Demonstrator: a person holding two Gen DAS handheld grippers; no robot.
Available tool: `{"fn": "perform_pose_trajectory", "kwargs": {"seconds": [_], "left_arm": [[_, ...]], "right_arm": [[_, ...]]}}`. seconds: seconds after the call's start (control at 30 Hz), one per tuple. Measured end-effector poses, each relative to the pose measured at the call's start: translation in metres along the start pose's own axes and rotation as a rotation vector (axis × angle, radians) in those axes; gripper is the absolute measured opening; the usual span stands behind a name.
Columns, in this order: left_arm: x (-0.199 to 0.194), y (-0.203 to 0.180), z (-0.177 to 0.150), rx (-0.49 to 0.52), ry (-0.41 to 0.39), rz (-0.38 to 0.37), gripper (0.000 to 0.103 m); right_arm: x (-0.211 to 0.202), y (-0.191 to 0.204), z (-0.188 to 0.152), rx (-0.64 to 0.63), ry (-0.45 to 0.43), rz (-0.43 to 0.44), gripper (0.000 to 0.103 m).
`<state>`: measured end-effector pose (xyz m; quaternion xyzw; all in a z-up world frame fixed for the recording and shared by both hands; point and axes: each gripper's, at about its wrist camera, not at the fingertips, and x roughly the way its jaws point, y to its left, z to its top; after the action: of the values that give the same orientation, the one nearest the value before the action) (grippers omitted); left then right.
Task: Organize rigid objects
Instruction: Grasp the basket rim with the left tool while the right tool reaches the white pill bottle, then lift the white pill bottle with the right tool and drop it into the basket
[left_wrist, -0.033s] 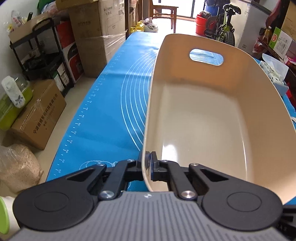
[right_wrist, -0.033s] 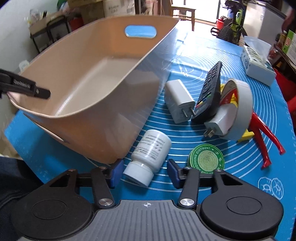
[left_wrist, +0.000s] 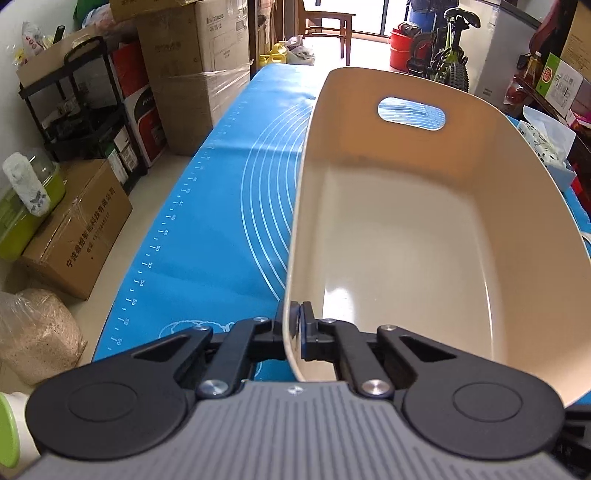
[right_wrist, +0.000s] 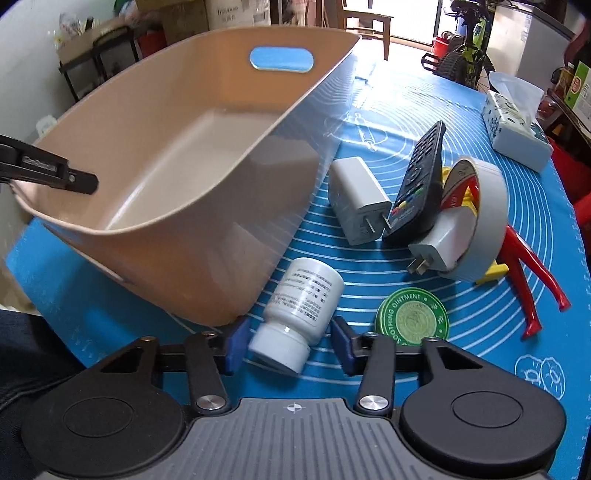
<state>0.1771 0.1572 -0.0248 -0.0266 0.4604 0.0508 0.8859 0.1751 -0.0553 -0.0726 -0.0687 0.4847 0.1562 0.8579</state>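
Observation:
My left gripper (left_wrist: 295, 325) is shut on the near rim of an empty beige basket (left_wrist: 406, 236) that stands on the blue mat; its finger shows in the right wrist view (right_wrist: 79, 181) on the basket (right_wrist: 166, 158). My right gripper (right_wrist: 286, 341) is open, its jaws on either side of the cap end of a white pill bottle (right_wrist: 301, 310) lying on the mat, not touching it. Beyond lie a white charger (right_wrist: 356, 199), a black remote (right_wrist: 419, 184), a tape roll (right_wrist: 480, 218) with a second charger (right_wrist: 439, 240) inside it, a green ointment tin (right_wrist: 412, 317) and red-handled pliers (right_wrist: 528, 273).
A tissue box (right_wrist: 517, 125) sits at the mat's far right. The blue mat (left_wrist: 221, 221) runs along the table's left edge, with cardboard boxes (left_wrist: 77, 229) and a black shelf rack (left_wrist: 88, 110) on the floor beside it. A bicycle (left_wrist: 450, 48) stands at the back.

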Motion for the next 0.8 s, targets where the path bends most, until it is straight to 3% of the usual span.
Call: {"fn": "perform_pose_trajectory", "kwargs": {"seconds": [0.17,0.4,0.57,0.8], "left_arm": [[0.001,-0.001,0.0,0.009,-0.004,-0.002,0.006],[0.001,0.001,0.0,0.005,-0.005,-0.013,0.006],[0.002,0.001,0.0,0.004,-0.005,-0.013,0.006],[0.002,0.0,-0.001,0.02,-0.004,-0.009,0.006]], "right_arm": [[0.003,-0.001,0.003,-0.003,0.005,0.007,0.044],[-0.011,-0.004,-0.005,-0.031,-0.018,-0.053,0.044],[-0.037,-0.017,-0.002,-0.007,-0.088,-0.088,0.044],[-0.078,-0.027,0.031,0.033,-0.219,-0.081,0.044]]}}
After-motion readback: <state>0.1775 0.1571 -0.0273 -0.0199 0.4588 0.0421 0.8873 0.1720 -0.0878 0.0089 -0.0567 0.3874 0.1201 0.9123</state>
